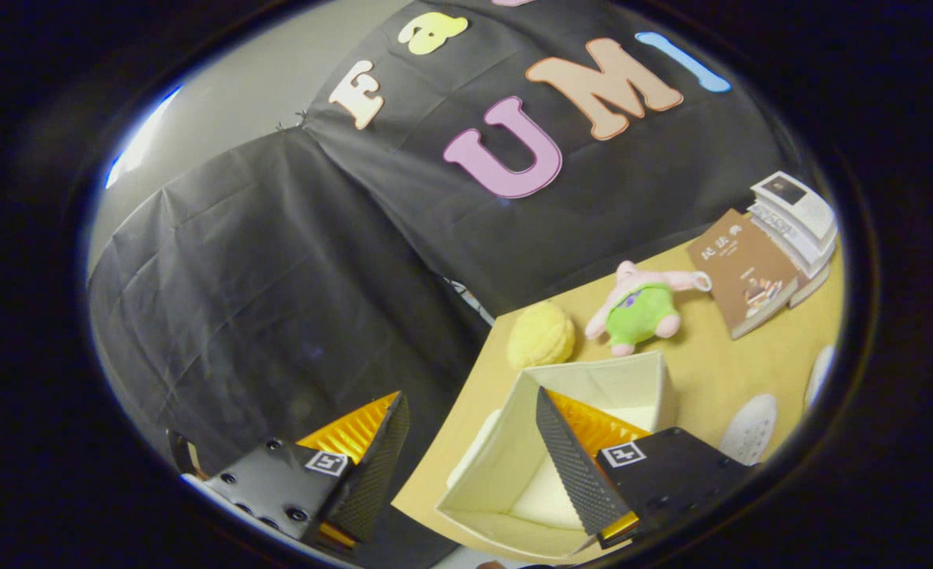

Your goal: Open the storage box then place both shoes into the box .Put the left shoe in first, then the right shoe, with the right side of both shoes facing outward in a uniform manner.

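A cream fabric storage box (592,370) stands open on the wooden table (719,363), and what I see of its inside is empty. My gripper (470,395) hovers open above the box's near left corner, tilted, with nothing between its fingers. One finger hangs over the box's inside; the other is off the table's edge, in front of the black cloth. A white shoe (750,431) lies on the table just right of the box, partly cut off. Beyond it, farther right, lies part of a second white shoe (820,371).
Behind the box sit a yellow plush ball (541,336) and a green and pink plush toy (640,312). A brown book (750,273) leans beside a stack of books (798,217) at the table's far right. The table's left edge runs along the black cloth wall.
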`<move>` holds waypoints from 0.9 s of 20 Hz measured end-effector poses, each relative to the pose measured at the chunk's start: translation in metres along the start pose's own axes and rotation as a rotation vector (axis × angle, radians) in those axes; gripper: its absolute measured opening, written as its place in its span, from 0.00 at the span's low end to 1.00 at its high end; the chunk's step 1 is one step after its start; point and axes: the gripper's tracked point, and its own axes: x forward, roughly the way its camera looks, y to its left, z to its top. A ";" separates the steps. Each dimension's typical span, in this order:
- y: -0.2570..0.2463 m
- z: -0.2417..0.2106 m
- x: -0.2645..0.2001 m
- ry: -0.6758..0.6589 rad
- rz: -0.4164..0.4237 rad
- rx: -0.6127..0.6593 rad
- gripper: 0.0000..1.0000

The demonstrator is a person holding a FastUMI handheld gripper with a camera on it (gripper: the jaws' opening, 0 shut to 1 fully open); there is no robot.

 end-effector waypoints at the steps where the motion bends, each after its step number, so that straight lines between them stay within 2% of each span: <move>1: -0.011 0.006 -0.007 -0.008 -0.019 -0.016 0.99; 10: -0.120 0.035 -0.074 -0.040 -0.179 -0.097 1.00; 14: -0.171 0.029 -0.095 -0.011 -0.255 -0.130 1.00; 18: -0.209 0.008 -0.103 0.046 -0.291 -0.145 1.00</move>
